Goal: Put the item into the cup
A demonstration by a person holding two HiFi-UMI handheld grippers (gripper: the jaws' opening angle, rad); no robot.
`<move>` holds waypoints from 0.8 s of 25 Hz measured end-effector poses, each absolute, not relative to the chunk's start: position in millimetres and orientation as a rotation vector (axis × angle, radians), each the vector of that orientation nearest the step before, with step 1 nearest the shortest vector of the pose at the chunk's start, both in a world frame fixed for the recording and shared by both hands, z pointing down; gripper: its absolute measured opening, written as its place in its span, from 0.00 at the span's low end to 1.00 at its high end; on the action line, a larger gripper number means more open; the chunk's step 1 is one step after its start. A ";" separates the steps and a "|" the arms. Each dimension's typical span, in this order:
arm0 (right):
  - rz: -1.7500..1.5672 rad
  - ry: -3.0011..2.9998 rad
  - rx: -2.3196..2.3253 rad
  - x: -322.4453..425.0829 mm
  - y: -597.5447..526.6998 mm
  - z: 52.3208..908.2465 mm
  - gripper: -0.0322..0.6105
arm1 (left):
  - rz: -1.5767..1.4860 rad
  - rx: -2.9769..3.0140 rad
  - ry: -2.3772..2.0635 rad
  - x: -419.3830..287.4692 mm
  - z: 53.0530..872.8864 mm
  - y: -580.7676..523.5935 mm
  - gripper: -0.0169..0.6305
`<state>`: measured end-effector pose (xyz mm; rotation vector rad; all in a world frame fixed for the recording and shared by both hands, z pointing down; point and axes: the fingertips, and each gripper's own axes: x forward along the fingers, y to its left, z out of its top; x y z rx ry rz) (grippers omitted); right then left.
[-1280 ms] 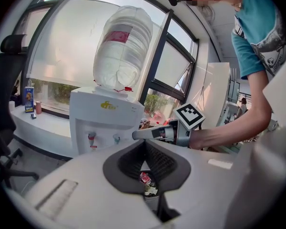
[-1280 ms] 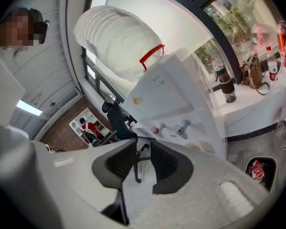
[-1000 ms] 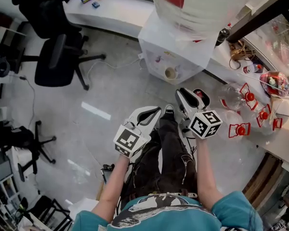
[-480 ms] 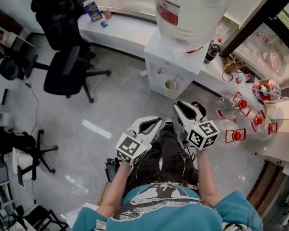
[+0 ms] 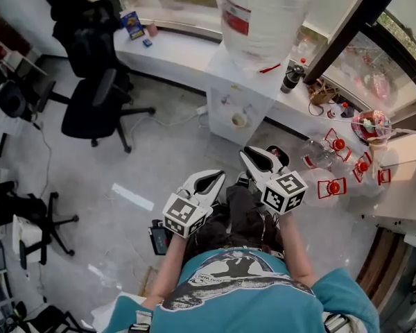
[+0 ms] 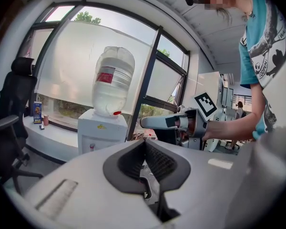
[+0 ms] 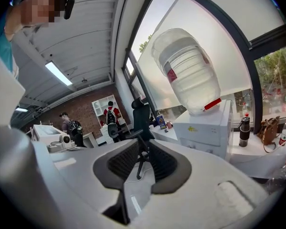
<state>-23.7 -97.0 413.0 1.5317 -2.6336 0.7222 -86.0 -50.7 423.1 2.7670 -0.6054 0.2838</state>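
Item not picked up yet, and I can't say for sure which thing on the desk (image 5: 402, 198) is the item or which is the cup. My best guess is the clear cup-like vessel (image 5: 317, 155) and the small red pieces (image 5: 333, 187) just beside it, all on the desk at my right, well apart from both tools.

Left hand-held gripper (image 5: 215, 177): pads meet at the tips, nothing between them. Right hand-held gripper (image 5: 258, 155): jaws apart with only the room showing through the gap, and they are closing on nothing.

Changes over the last second are small. The scene has slid a little in the head view, so the water dispenser (image 5: 246, 96) and the desk things sit slightly further left than before. Both grippers stay low in front of the body, and the right one has drifted a touch left. Neither has reached toward the desk.

I judge the task as not started. The right jaws narrowing in open air looks like idle motion, not a grasp. Next I need to swing right and go for the desk.
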 end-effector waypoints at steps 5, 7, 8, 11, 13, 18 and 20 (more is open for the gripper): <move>0.711 -2.610 1.513 -30.6 -79.8 411.8 0.16 | 0.281 2.772 -0.595 -89.4 419.5 -43.7 0.05; 0.706 -2.603 1.510 -30.6 -74.5 411.1 0.16 | 0.287 2.770 -0.591 -90.0 419.5 -40.1 0.05; 0.705 -2.601 1.510 -30.0 -72.0 410.9 0.16 | 0.291 2.768 -0.587 -90.2 420.0 -38.1 0.05; 0.708 -2.590 1.523 -24.7 -65.0 410.2 0.15 | 0.305 2.765 -0.569 -87.7 422.1 -33.9 0.05; 0.712 -2.580 1.540 -20.3 -59.9 410.0 0.15 | 0.316 2.764 -0.554 -84.4 423.6 -32.0 0.05; 0.714 -2.568 1.585 -8.4 -38.2 405.6 0.15 | 0.343 2.787 -0.505 -69.6 422.4 -21.9 0.05; 0.715 -2.568 1.607 -1.6 -29.7 402.8 0.15 | 0.345 2.807 -0.487 -60.4 417.5 -17.4 0.05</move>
